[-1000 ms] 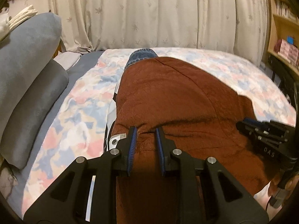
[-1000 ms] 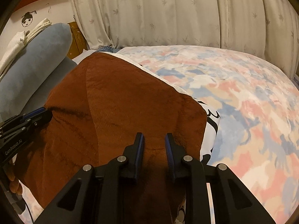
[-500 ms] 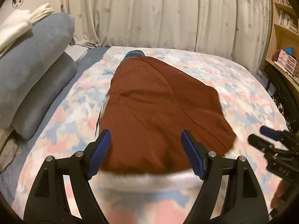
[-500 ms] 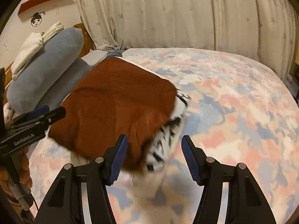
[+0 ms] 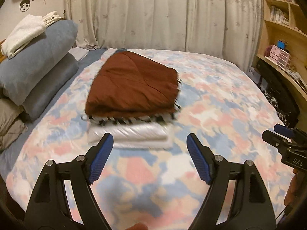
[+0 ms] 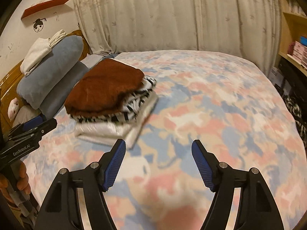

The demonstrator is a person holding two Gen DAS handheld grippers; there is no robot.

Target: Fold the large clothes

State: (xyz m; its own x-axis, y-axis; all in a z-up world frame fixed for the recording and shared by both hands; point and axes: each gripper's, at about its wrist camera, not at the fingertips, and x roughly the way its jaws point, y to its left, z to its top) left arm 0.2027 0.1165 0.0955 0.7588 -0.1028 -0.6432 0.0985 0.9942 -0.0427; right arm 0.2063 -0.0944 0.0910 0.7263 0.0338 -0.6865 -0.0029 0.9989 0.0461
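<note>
A folded rust-brown garment (image 5: 134, 84) lies on top of a stack on the bed, over a black-and-white striped garment (image 5: 132, 119) and a folded white one (image 5: 130, 135). The stack also shows in the right wrist view, with the brown garment (image 6: 107, 90) at the left. My left gripper (image 5: 149, 149) is open and empty, held back from the stack's near edge. My right gripper (image 6: 159, 153) is open and empty, to the right of the stack. Each gripper shows at the edge of the other's view: the right one (image 5: 284, 140) and the left one (image 6: 34, 128).
The bed has a pink, blue and white patterned cover (image 5: 220, 99). Blue-grey bolsters (image 5: 38, 71) with white towels (image 5: 25, 32) on top lie along the left. Curtains (image 5: 163, 15) hang behind. Wooden shelves (image 5: 284, 38) stand at the right.
Both grippers let go of the brown garment, opened wide and drew back. The garment now lies flat on the stack, farther away.
</note>
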